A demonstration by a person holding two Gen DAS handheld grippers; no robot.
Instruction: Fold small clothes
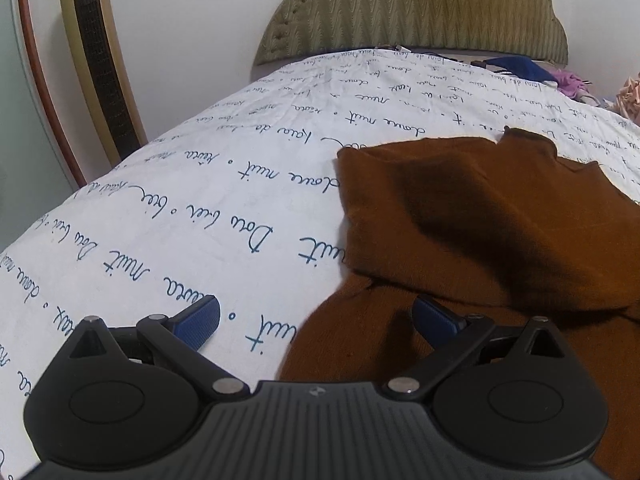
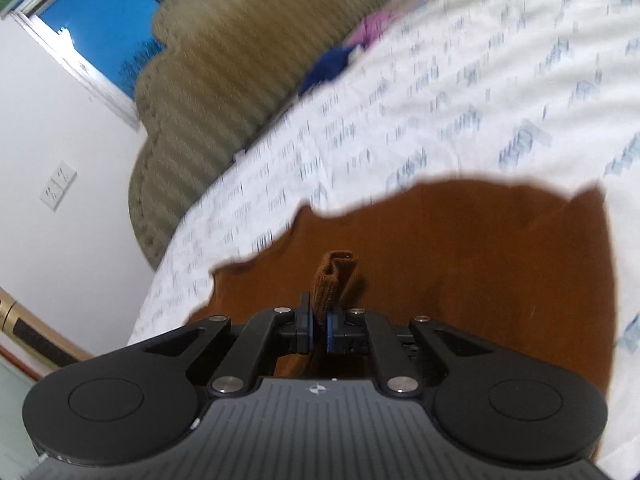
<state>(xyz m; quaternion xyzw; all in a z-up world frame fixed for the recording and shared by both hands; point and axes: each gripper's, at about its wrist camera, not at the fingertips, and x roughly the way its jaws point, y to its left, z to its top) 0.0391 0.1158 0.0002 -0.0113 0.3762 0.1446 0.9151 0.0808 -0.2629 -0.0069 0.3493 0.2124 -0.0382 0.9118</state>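
Rust-brown knit fabric — a small garment (image 1: 492,216) — lies spread on a white bedsheet (image 1: 168,216) printed with blue script, partly folded, with one layer already turned over another ahead of the left gripper (image 1: 316,322). That gripper hovers low with its jaws wide apart, holding nothing: one blue pad sits over bare sheet, the other over the garment's near edge. The right gripper (image 2: 319,326) is clamped on a ribbed strip of the same cloth, probably a cuff or hem (image 2: 334,276), which stands bunched just beyond its fingertips while the rest of the garment spreads out ahead of and beneath it. Its view is motion-blurred, so the far edges read poorly. Judging by the lie of the cloth, the folding is under way but unfinished — at least one fold shows, and the held end has yet to be laid down and smoothed. Beyond both grippers stand an olive padded headboard (image 1: 416,8) and other loose clothes (image 1: 516,68).
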